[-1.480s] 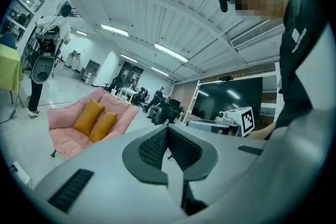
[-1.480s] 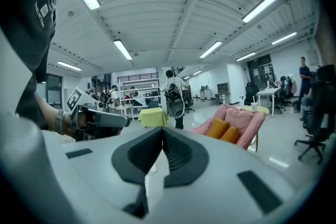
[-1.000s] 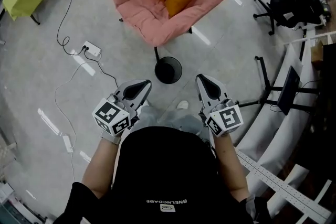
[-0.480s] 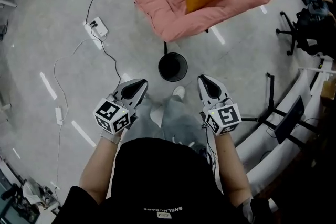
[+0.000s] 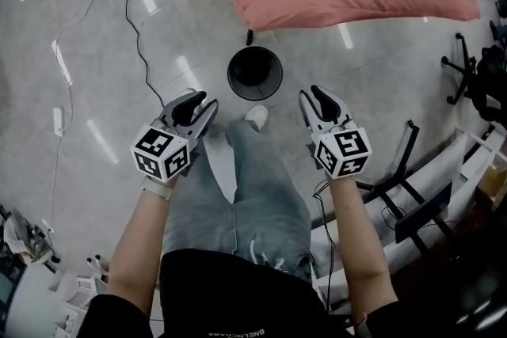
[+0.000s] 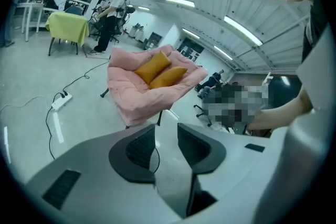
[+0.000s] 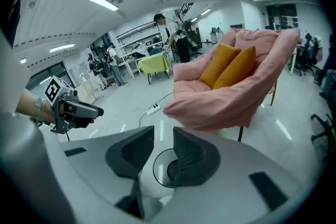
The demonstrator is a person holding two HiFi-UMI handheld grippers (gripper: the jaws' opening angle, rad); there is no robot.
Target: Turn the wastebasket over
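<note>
Now my left gripper (image 5: 201, 102) and right gripper (image 5: 310, 96) are opening their jaws, both empty. The wastebasket (image 5: 254, 73) stands upright on the floor (image 5: 95, 51) just ahead, between them; I should pinch opposite rim edges before tipping.

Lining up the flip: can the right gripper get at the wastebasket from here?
Probably yes: the wastebasket stands open-side up on the floor ahead of the right gripper, whose jaws are opening and holding nothing. Only the person's shoe sits nearby.

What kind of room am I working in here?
Probably an open lab or workshop: bare polished floor, workbenches and shelving at the far end, a rolling office chair.
</note>
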